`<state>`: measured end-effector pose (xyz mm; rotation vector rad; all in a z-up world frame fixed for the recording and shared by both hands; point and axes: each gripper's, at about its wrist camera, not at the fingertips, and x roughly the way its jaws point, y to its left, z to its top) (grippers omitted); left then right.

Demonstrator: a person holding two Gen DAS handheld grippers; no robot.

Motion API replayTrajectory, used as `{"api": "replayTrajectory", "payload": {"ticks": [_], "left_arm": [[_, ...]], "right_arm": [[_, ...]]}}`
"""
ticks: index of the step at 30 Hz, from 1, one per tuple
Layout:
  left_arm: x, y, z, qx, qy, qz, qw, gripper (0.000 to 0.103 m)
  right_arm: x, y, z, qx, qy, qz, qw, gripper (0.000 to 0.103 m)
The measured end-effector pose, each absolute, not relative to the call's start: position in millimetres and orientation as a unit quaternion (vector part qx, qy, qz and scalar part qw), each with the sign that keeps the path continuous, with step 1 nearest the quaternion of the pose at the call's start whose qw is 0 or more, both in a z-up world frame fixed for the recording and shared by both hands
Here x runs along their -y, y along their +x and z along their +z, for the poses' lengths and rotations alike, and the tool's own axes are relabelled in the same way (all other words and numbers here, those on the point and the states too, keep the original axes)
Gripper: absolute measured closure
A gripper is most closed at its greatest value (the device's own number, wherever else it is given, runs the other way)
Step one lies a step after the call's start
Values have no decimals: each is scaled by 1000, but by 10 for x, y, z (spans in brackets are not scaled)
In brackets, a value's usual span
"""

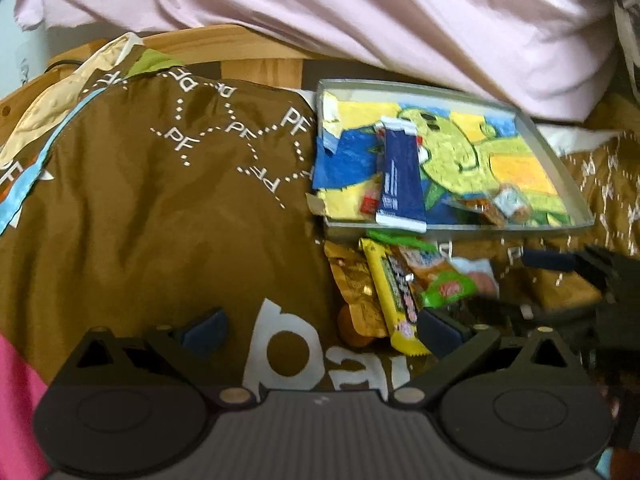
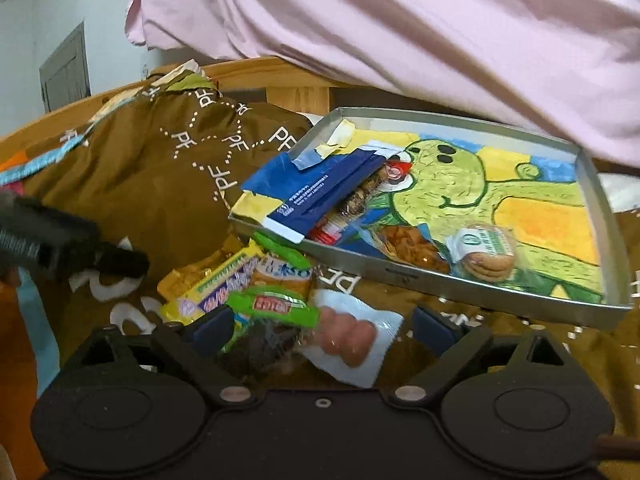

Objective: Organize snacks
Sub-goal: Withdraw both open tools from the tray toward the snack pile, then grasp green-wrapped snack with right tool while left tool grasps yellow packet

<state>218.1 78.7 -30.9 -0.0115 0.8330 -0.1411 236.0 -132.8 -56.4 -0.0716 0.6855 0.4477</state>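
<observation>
Your right gripper (image 2: 322,326) is spread wide with nothing clamped. Between its fingers sit two things at once: the white sausage pack (image 2: 352,340) and a dark crinkly wrapper (image 2: 260,350), with the green packet (image 2: 276,306) lying over the left finger.

Risks:
- Close here and you likely pinch two or three wrappers together, then one drops off on the way.
- The sausage pack looks slick, so a corner grip may slip.
- The metal tray (image 2: 400,276) sits just ahead and right. Its near rim could catch a dangling wrapper.
- The tray rests tilted on soft brown fabric (image 2: 160,168), so a nudge may tip its contents.

Your left gripper (image 1: 320,330) is also released, empty, yellow bar (image 1: 390,296) by its right finger.
</observation>
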Motion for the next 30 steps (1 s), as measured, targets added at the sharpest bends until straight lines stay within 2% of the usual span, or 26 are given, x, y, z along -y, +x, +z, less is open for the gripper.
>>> {"api": "replayTrajectory", "payload": {"ticks": [9,12,14,18,25,27,30], "left_arm": [[-636,2148,-412,-410,56,-76,907,0],[-613,2145,-432,-410,62,-79,907,0],[-599,2144,-446,-410,66,-82,906,0],[-575,2135,-454,-408,72,-90,906,0],[-533,2082,-439,-404,65,-118,905,0],[-513,2078,-433,-398,62,-125,907,0],[-496,2101,-407,-381,40,-139,913,0]], "right_arm": [[1126,2725,-731,-356,8,238,904,25],[1071,2775,-784,-361,6,248,899,35],[1042,2784,-796,-364,1,248,898,47],[1051,2750,-779,-372,-12,245,895,49],[1209,2339,-648,-376,-130,283,873,49],[1331,2219,-658,-370,-144,295,869,47],[1479,2103,-658,-355,-136,303,874,37]]}}
